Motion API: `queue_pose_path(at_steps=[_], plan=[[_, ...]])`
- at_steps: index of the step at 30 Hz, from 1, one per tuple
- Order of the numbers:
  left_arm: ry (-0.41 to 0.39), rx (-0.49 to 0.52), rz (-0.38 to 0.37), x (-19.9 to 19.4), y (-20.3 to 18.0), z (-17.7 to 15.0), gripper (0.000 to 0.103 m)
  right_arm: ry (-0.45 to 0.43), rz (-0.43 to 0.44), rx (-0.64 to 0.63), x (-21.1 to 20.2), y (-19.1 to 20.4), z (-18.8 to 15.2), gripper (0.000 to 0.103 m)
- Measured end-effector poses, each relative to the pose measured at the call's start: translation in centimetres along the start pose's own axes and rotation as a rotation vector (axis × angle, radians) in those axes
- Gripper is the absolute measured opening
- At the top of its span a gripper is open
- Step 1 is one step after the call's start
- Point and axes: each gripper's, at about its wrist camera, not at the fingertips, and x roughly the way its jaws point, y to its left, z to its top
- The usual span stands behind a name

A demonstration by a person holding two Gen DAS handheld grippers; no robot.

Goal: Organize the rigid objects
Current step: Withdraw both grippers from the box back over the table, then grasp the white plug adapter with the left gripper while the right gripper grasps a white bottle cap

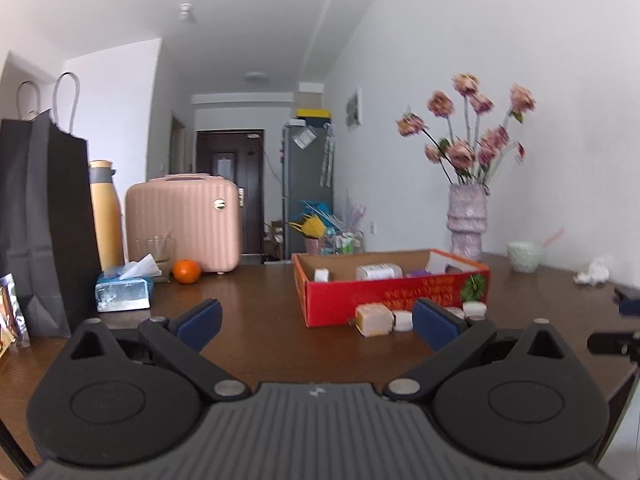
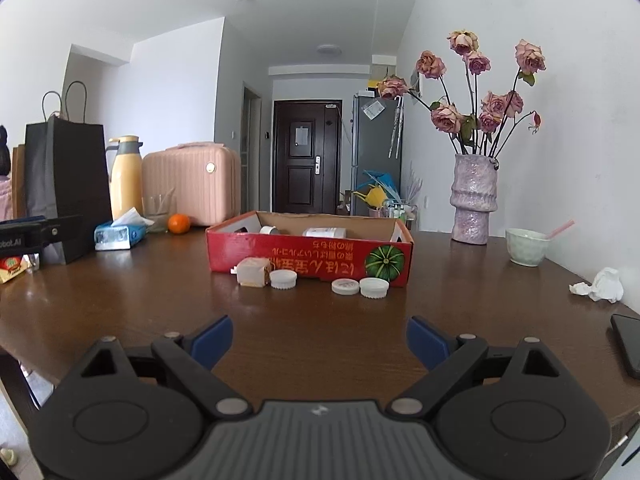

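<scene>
A red cardboard box [image 2: 312, 254] [image 1: 384, 294] stands open on the brown table, with a white bottle [image 1: 378, 271] and small items inside. In front of it lie a beige cube-shaped container [image 2: 252, 273] [image 1: 374, 319] and three white round lids [image 2: 283, 279] [image 2: 345, 286] [image 2: 374, 287]. My left gripper [image 1: 316, 326] is open and empty, low over the table, short of the box. My right gripper [image 2: 319, 340] is open and empty, well short of the lids.
A purple vase of roses [image 2: 474, 200], a pale green bowl [image 2: 526, 246], crumpled tissue [image 2: 600, 286] and a phone [image 2: 628, 344] are on the right. A tissue pack [image 2: 118, 234], orange [image 2: 179, 223], pink case [image 2: 192, 184], yellow flask [image 2: 126, 178] and black bag [image 2: 66, 176] stand left.
</scene>
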Motion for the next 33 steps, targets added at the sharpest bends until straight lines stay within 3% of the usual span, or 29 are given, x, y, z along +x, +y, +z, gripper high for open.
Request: queue_pose_path(at_steps=[3, 7, 12, 18, 23, 27, 33], plan=[[-0.005, 0.051, 0.0, 0.2, -0.6, -0.1, 0.103, 0.003, -0.014, -0.009, -0.4, 0.0, -0.1, 0.097], [-0.007, 0.006, -0.027, -0.3, -0.2, 0.2, 0.103, 0.007, -0.067, -0.006, -0.2, 0.2, 0.5, 0.097], [-0.003, 0.078, 0.007, 0.0, -0.3, -0.4, 0.103, -0.009, -0.05, 0.044, 0.4, 0.2, -0.1, 0.097], [0.031, -0.004, 0.007, 0.9, 0.9, -0.7, 0.103, 0.009, -0.07, 0.045, 1.9, -0.2, 0.6, 0.097], [0.086, -0.001, 0.043, 3.2, 1.0, -0.5, 0.103, 0.006, -0.053, 0.093, 3.0, -0.2, 1.2, 0.097], [0.167, -0.052, 0.041, 5.2, 0.8, -0.9, 0.103, 0.032, -0.06, 0.033, 4.6, 0.3, 1.4, 0.097], [0.247, 0.036, 0.018, 10.2, -1.1, -0.4, 0.103, 0.091, -0.056, 0.106, 8.1, -0.6, 2.6, 0.09]])
